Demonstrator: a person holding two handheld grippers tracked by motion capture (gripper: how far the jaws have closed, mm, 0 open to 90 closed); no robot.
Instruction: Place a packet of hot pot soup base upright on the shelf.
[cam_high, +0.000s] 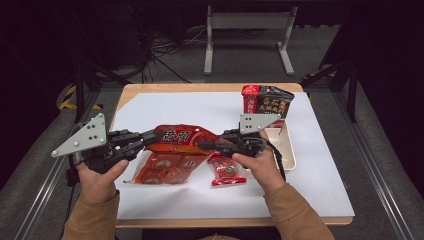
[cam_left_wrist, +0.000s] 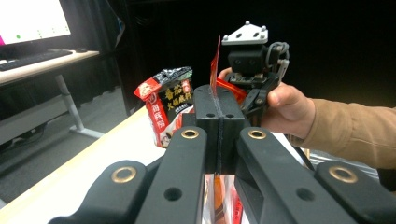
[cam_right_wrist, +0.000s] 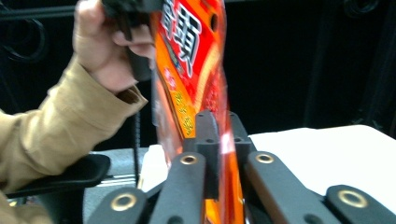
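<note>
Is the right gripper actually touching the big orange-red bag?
Touching. In the right gripper view the right gripper has its jaws closed on the edge of the orange-red bag, the film pinched between the pads.

Bright and evenly lit on the white sheet (cam_high: 320, 165), dark all around it. Soft overall, motion-blurred on the red bag (cam_right_wrist: 196, 79), near jaws unfocused.

The orange pouch (cam_right_wrist: 191, 70) is smearing into blur near the right gripper (cam_right_wrist: 218, 135), its top and bottom running off the frame. The left gripper (cam_left_wrist: 218, 121) is hiding most of that pouch. The small red packet (cam_high: 226, 171) is showing print too tiny to read.
</note>
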